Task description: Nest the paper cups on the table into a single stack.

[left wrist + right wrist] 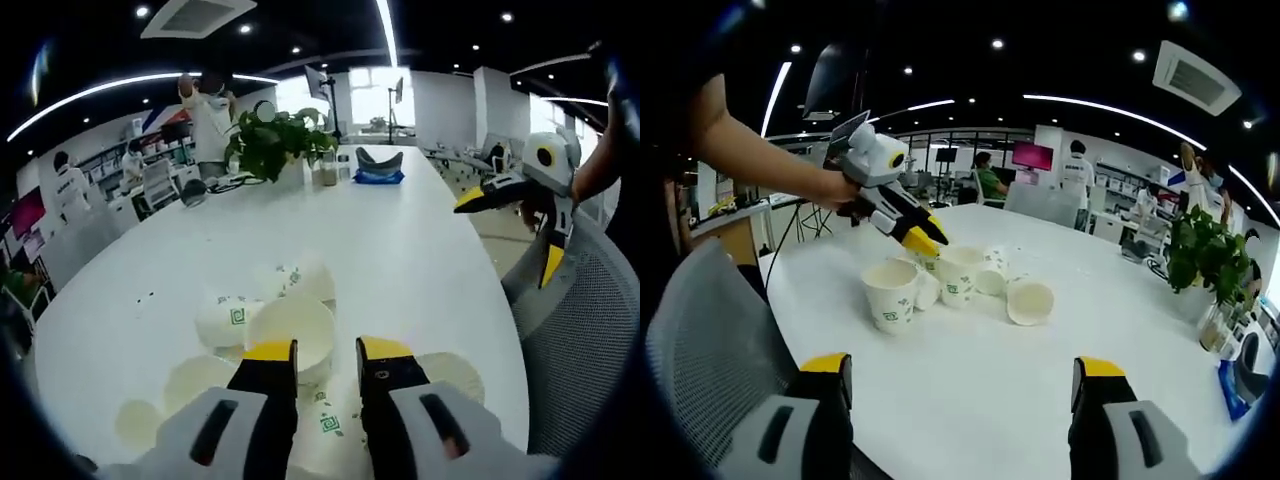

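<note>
Hovering left hand-held gripper (pixel 925 240), jaws near-closed, over paper cups (pixel 958 275) near counter (pixel 970 400) edge | right hand-held gripper (pixel 960 385) open, empty | risk: crushing or toppling a cup.

Two facing views across one table

We look close down on the white paper cups (pixel 285 325) from the left; the right view, farther back, shares them (pixel 958 283).

Both grippers have pale grey bodies with dark slots. Their black fingers (pixel 271 385) end in yellow tips. The person's forearm (pixel 760 150) is bare.
</note>
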A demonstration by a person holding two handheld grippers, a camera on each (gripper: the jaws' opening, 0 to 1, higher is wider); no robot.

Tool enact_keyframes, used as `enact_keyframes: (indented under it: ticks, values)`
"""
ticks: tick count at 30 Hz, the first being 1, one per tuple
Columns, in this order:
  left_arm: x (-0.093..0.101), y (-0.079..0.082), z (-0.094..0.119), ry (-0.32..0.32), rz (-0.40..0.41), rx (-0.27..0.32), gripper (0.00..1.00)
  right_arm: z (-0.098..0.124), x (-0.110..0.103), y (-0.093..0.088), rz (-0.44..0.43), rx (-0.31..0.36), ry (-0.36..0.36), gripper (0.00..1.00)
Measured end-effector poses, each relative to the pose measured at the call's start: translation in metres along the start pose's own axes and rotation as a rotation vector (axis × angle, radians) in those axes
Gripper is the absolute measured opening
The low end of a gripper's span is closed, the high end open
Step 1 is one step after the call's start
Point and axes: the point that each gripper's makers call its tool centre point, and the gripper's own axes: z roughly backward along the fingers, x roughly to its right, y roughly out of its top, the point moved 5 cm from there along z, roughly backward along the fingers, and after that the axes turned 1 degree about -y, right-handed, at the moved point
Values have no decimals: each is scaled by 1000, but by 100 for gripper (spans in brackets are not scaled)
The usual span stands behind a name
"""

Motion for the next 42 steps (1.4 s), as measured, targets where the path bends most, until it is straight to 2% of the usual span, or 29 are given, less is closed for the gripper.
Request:
enact_keyframes:
  ticks: [5,19,23,29,42]
  values:
    - [-4,-6,-10,-5,3,-18,18,0,0,-1,1,-3,3,92]
    - [2,-3,-35,-43,-14,-72,9,0,2,-2,-1,-4,-10,92]
    - [9,-5,-39,-55,-47,-119,5,0,3,-2,-3,-5,-16,92]
    - [4,-7,-38,-62,-67,-126,2,0,3,-2,3,-10,-15,91]
    - [1,6,-28,-26,-105,-98,0,0,0,1,2,-3,-8,92]
